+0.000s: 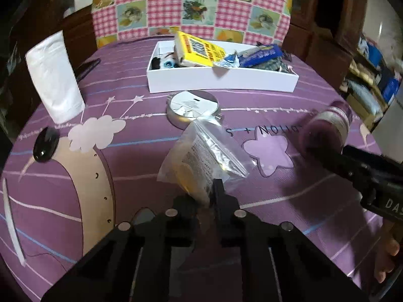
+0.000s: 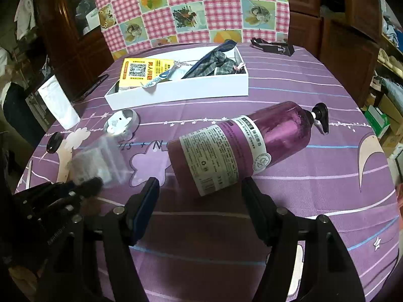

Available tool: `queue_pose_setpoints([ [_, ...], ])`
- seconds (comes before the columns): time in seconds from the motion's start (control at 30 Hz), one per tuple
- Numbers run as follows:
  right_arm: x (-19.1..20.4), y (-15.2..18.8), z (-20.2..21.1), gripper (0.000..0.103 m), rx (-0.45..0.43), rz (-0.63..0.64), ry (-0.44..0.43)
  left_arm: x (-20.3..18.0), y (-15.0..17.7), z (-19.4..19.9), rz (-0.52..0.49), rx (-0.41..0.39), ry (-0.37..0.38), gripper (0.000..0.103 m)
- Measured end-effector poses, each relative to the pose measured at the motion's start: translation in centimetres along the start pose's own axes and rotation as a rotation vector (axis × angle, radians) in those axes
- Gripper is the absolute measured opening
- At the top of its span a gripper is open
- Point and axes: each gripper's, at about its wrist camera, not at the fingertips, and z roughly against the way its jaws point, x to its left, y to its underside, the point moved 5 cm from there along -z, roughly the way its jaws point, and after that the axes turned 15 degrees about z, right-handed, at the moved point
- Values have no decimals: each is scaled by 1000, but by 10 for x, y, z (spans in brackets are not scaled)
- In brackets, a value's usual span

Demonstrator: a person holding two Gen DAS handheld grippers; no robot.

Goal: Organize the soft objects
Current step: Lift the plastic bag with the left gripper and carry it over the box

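My left gripper (image 1: 212,188) is shut on the lower edge of a clear zip bag (image 1: 204,156) with printed contents, held above the purple tablecloth; the bag shows blurred in the right wrist view (image 2: 98,158). My right gripper (image 2: 201,188) is open, its fingers on either side of the base of a purple pump bottle (image 2: 241,146) that lies on its side. The bottle appears blurred in the left wrist view (image 1: 327,128). A white box (image 1: 221,75) at the back holds a yellow packet (image 1: 199,47), a blue packet and plaid cloth (image 2: 214,60).
A round silver tin (image 1: 192,110) lies just before the box. A white pouch (image 1: 55,75) stands at the left, a black oval object (image 1: 45,144) lies near it. A black holder (image 2: 273,45) sits at the far edge. Dark wooden cabinets surround the table.
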Motion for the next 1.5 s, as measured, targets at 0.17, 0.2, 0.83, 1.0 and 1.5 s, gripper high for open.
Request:
queue_pose_setpoints([
  [0.17, -3, -1, 2, 68, -11, -17, -3, 1, 0, 1, 12, -2, 14, 7],
  [0.2, -3, -1, 3, 68, -15, -19, -3, 1, 0, 2, 15, -4, 20, 7],
  [0.83, -5, -17, 27, 55, -115, -94, -225, -8, -36, 53, 50, -147, 55, 6],
  [1.0, -16, -39, 38, 36, -125, -150, -290, -11, -55, 55, 49, -140, 56, 6],
  [1.5, -38, -132, 16, 34, 53, -194, -178, -66, -154, 66, 36, -164, 224, 6],
])
